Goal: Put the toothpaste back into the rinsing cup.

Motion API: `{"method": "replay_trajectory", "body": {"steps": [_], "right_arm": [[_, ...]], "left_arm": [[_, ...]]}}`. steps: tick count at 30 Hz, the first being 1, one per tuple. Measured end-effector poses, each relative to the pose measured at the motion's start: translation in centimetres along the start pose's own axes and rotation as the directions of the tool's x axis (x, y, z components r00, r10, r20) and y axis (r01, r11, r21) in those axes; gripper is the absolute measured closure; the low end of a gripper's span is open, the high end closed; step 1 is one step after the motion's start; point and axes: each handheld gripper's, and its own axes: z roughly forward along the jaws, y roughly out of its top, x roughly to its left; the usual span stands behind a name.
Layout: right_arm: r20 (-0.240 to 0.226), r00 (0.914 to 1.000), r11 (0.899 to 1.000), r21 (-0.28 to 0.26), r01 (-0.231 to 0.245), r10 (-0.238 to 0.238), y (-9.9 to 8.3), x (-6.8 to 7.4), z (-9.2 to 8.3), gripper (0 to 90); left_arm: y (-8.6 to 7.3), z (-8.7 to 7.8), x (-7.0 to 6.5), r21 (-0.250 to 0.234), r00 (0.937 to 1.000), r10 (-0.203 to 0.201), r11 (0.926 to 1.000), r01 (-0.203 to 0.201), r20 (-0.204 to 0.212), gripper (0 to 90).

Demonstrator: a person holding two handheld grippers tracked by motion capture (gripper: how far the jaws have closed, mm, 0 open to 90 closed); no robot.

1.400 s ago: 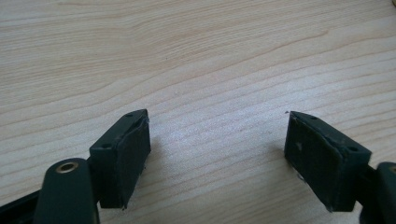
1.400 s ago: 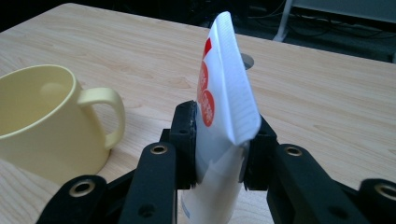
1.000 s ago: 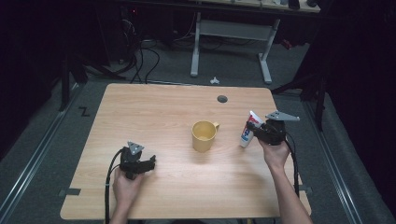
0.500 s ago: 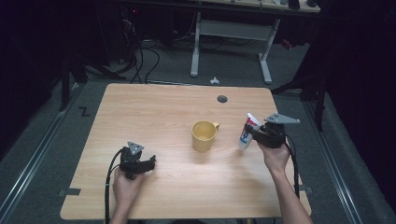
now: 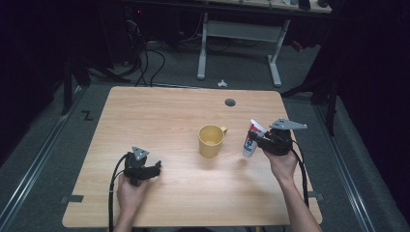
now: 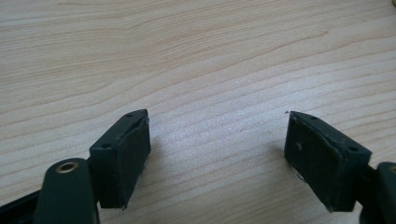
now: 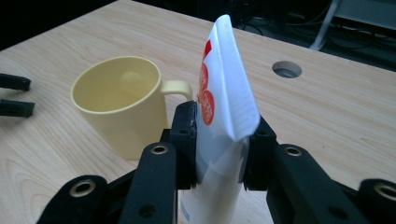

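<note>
1. One white squeeze tube with red and blue print (image 5: 251, 139) is held off the light wooden surface (image 5: 159, 108) at the right side, just right of the mug; in the right gripper view (image 7: 223, 98) its long axis stands close to upright, the flat crimped end at the top and the lower end pointing down toward the surface.
2. In the high view the tube leans slightly, its crimped top tipped toward the far right and its lower end toward the near left.
3. The right gripper (image 5: 256, 140), held in the person's right hand (image 5: 283, 164), has its jaws closed on the tube's middle, one pad on each flat side (image 7: 219, 144).
4. One pale yellow plastic mug (image 5: 211, 140) stands upright near the middle of the surface, its handle pointing toward the far right, close to the tube but apart from it; its inside looks empty in the right gripper view (image 7: 119, 100).
5. The left gripper (image 5: 155, 169) sits low at the near left of the surface in the person's left hand (image 5: 129, 191), well apart from the mug.
6. Its jaws stand wide open with bare wood between them (image 6: 217, 140).
7. One round grey hole (image 5: 230, 102) lies in the surface near the far edge.
</note>
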Motion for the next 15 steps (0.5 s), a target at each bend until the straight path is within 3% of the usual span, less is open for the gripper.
{"method": "replay_trajectory", "body": {"steps": [15], "right_arm": [[-0.063,0.9972,0.999,-0.033,0.038,-0.040,1.4,1.6,-0.9,71.0]], "left_arm": [[0.0,0.0,0.0,0.000,1.0000,0.000,1.0000,0.000,0.000,22.9]]}}
